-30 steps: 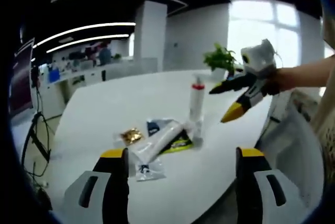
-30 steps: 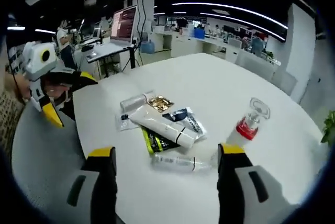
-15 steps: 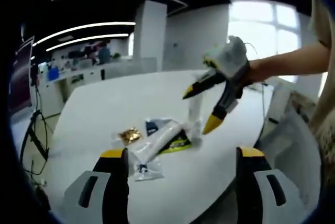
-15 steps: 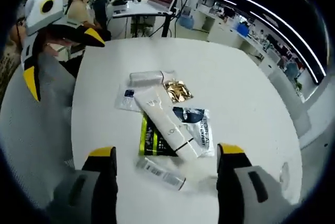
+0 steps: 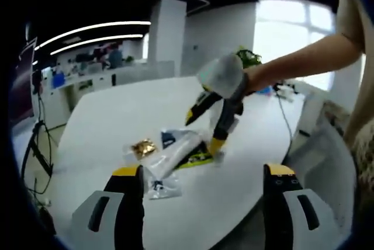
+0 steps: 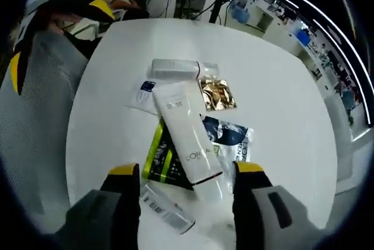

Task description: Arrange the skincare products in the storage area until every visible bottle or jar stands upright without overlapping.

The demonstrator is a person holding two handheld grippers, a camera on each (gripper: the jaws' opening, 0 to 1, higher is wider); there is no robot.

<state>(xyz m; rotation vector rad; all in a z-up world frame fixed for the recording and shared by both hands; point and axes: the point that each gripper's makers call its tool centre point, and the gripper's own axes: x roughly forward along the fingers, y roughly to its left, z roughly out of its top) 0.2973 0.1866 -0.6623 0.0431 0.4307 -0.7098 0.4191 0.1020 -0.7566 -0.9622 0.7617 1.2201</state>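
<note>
The step in hand looks like the approach to a first pick: the right gripper (image 6: 184, 171) is lowered over the heap of skincare products on the white table (image 6: 274, 75), its two jaws spread wide and holding nothing, one on each side of the white tube (image 6: 186, 136). The tube lies flat, pointing from 11 to 5 o'clock across a green sachet (image 6: 156, 158) and a dark sachet (image 6: 225, 136); a gold sachet (image 6: 216, 94) lies at 1 o'clock of it, and a small clear tube (image 6: 166, 209) lies at 7 o'clock, near the left jaw. The left gripper (image 5: 198, 171) waits at the near table edge, also open and empty (it takes no part for now). I judge nothing in the heap stands upright yet. The next move calls for closing on the tube's body and turning it onto its cap end, clear of the sachets
</note>
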